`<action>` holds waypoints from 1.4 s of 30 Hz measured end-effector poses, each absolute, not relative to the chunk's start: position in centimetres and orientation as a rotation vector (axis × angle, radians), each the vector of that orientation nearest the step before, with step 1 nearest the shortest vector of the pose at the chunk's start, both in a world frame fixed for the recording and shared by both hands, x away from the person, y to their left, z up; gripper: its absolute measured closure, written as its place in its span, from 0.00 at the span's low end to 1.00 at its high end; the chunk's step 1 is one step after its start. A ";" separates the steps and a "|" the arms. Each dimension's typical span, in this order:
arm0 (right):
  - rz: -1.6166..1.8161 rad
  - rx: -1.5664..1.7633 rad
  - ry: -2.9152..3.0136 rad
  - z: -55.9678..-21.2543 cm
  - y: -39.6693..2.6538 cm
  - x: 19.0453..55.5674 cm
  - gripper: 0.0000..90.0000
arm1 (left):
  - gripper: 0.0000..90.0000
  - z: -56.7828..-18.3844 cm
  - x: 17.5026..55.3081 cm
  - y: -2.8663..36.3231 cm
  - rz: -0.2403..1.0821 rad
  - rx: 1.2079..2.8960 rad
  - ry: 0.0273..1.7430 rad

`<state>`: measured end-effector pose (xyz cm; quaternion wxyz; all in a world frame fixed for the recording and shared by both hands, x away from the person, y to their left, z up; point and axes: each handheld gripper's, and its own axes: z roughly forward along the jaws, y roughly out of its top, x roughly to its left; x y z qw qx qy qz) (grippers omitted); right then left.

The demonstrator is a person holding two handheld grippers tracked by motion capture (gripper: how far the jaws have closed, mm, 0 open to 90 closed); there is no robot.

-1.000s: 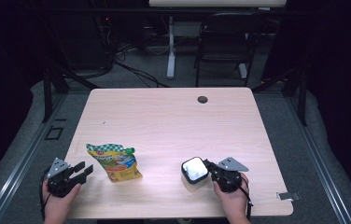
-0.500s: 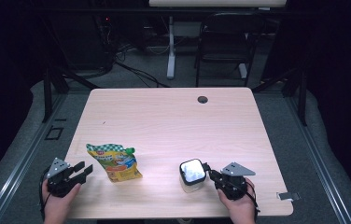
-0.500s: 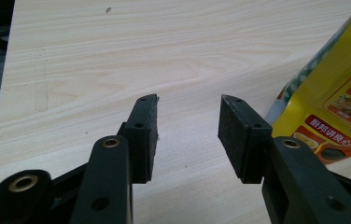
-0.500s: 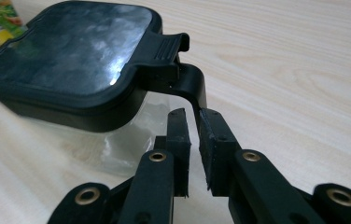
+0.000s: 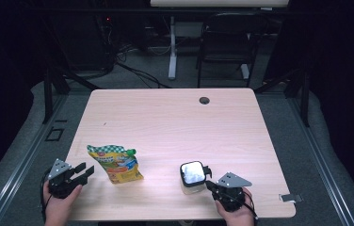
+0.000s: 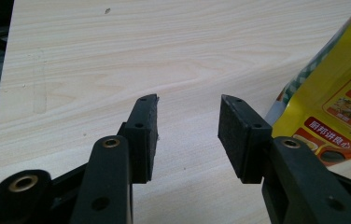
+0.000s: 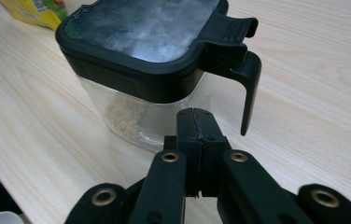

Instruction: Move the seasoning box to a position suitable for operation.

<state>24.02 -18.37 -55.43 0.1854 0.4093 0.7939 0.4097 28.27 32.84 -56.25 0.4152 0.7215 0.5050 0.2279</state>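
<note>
A clear square jar (image 5: 192, 178) with a black lid and handle stands near the front edge of the tabletop (image 5: 175, 117), holding a little pale granular stuff at its bottom. The right gripper (image 5: 211, 183), just beside its handle, has just closed its jaws on nothing. The left gripper (image 5: 84, 172) rests partly open and empty near a yellow pouch (image 5: 115, 162), whose small print is hard to read.

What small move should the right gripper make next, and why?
Probably open the right gripper and ease toward the black handle of the clear container. Its jaws have just been closing and now meet with nothing between them, beside the container wall. The left gripper waits open near the yellow pouch.
</note>
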 end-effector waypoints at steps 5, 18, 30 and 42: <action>1.185 1.120 2.273 -55.6 -18.0 24.0 1.00 | 0.64 -56.3 28.3 32.9 0.570 1.808 1.273; 1.270 1.034 2.325 -55.7 -17.0 24.4 0.97 | 0.64 -56.4 28.4 32.6 0.563 1.823 1.275; 1.297 1.017 2.321 -54.5 -17.6 23.8 0.89 | 0.64 -56.4 28.4 32.7 0.564 1.819 1.268; 1.299 1.056 2.190 -53.4 -19.3 23.8 0.80 | 0.63 -56.2 28.3 32.6 0.554 1.820 1.255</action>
